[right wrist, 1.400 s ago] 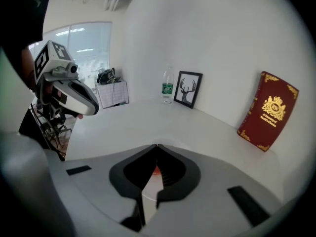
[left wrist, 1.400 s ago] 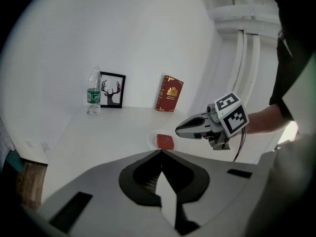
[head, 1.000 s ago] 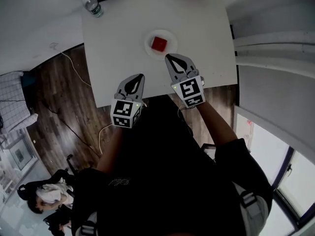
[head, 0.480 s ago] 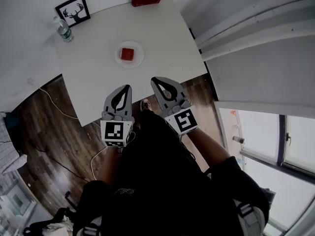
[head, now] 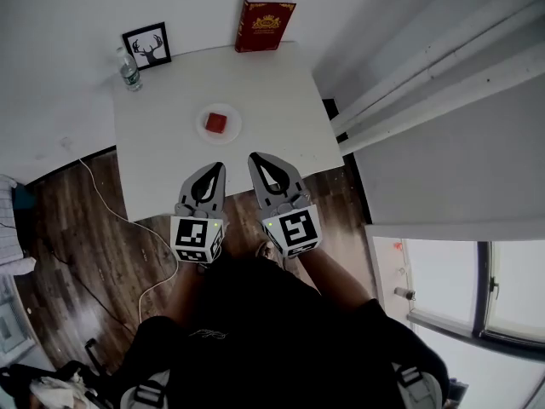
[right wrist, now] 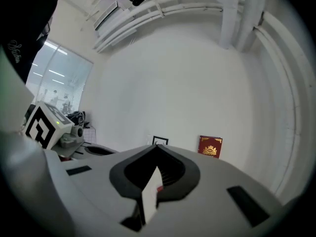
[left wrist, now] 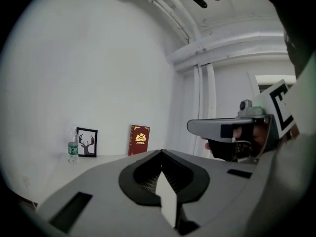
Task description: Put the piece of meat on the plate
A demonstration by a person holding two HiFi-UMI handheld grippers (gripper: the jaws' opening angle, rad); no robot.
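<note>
Pulling back is what this moment shows, I'd say. In the head view the piece of meat (head: 216, 123) sits on the white plate (head: 232, 131) near the middle of the table (head: 281, 118), with nothing touching it. My left gripper (head: 215, 169) and right gripper (head: 257, 158) hang side by side at the table's near edge, bodies over the wooden floor (head: 94, 220), well apart from the plate. Both are clenched and carry nothing. A second ago the right tip was just beside the plate and both claws lay over the tabletop. Half a second ago they had already drawn off toward the edge. Now the table looks smaller, and the red book (head: 266, 24), the framed deer picture (head: 146, 46) and the water bottle (head: 129, 69) along the far side all show whole. The meat has not moved on the plate across the three pictures, so I judge the placing done and this a retreat. In the left gripper view the jaws meet at a point with nothing between them, aimed about level at the far wall and the book. In the right gripper view the jaws are likewise pressed together and empty, and neither view shows the plate.
</note>
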